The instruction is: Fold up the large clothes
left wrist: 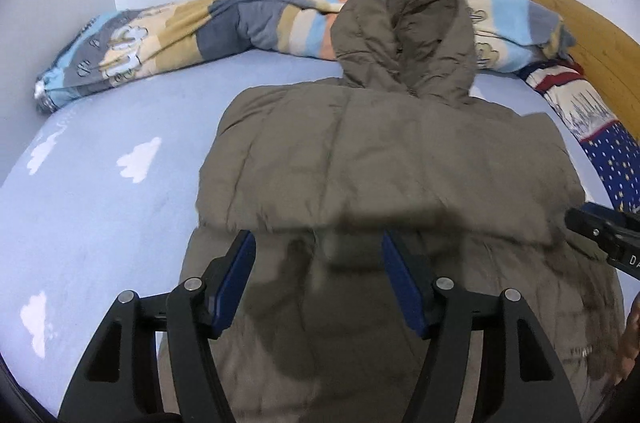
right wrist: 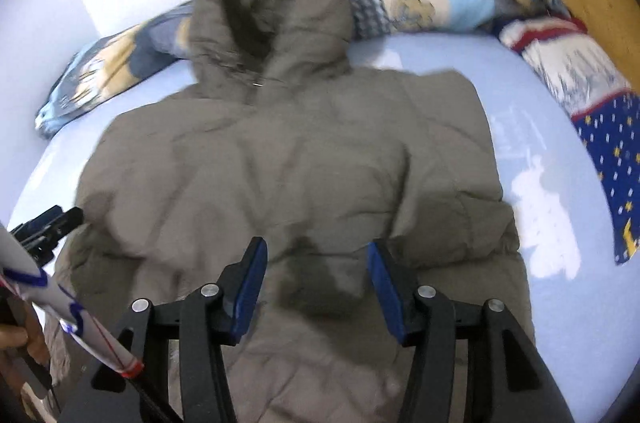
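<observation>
A large olive-brown hooded puffer jacket (left wrist: 380, 163) lies flat on the light blue bed, hood (left wrist: 408, 27) pointing to the far wall. Its sleeves are folded in over the body. It also shows in the right wrist view (right wrist: 288, 163). My left gripper (left wrist: 318, 247) is open and empty, hovering over the jacket's lower middle. My right gripper (right wrist: 316, 255) is open and empty, also above the lower part of the jacket. The right gripper's tip (left wrist: 600, 231) shows at the right edge of the left wrist view; the left gripper's tip (right wrist: 48, 223) shows at the left edge of the right wrist view.
A blue sheet with white clouds (left wrist: 100, 183) covers the bed. A striped cartoon quilt (left wrist: 180, 27) lies bunched along the white wall. A navy starred blanket (right wrist: 600, 151) lies at the right by a wooden headboard (left wrist: 592, 39).
</observation>
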{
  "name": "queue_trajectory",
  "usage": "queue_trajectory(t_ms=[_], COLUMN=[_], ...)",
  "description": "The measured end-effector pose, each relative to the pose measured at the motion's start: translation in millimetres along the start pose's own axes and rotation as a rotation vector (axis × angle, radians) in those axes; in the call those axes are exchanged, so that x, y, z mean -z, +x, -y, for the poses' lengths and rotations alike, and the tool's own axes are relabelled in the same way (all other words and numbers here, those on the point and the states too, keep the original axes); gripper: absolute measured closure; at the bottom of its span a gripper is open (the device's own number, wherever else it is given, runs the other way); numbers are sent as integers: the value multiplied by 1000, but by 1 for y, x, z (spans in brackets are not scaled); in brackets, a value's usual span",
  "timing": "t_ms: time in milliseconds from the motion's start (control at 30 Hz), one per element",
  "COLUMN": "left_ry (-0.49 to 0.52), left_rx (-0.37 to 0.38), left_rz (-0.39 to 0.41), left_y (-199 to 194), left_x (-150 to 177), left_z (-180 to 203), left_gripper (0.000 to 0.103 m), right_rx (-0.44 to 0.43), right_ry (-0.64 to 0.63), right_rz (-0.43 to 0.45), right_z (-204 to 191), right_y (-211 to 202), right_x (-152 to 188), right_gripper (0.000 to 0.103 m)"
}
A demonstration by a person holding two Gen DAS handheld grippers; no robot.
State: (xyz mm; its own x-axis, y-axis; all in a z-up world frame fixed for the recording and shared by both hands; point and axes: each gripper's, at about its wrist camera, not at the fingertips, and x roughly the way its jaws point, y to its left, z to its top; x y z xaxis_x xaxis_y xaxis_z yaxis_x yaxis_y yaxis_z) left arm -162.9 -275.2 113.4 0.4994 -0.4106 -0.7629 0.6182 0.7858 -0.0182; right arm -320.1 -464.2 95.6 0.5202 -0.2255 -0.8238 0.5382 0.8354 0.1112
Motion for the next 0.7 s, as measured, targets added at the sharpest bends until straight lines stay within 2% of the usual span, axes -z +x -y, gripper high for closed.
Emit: queue_trajectory(t_ms=[233, 433, 700], left_ry=[27, 19, 54], left_rx=[9, 20, -9], left_rz=[34, 47, 40], left_y=[-51, -91, -117], left_x=[41, 79, 132], left_z=[14, 16, 21], left_gripper=[38, 38, 38], right_rx=[-21, -34, -46], right_ry=[-81, -56, -12], right_rz=[21, 8, -36], right_z=[-29, -30, -29], right_y=[-42, -73, -97], right_x=[36, 79, 143], right_gripper=[46, 46, 46])
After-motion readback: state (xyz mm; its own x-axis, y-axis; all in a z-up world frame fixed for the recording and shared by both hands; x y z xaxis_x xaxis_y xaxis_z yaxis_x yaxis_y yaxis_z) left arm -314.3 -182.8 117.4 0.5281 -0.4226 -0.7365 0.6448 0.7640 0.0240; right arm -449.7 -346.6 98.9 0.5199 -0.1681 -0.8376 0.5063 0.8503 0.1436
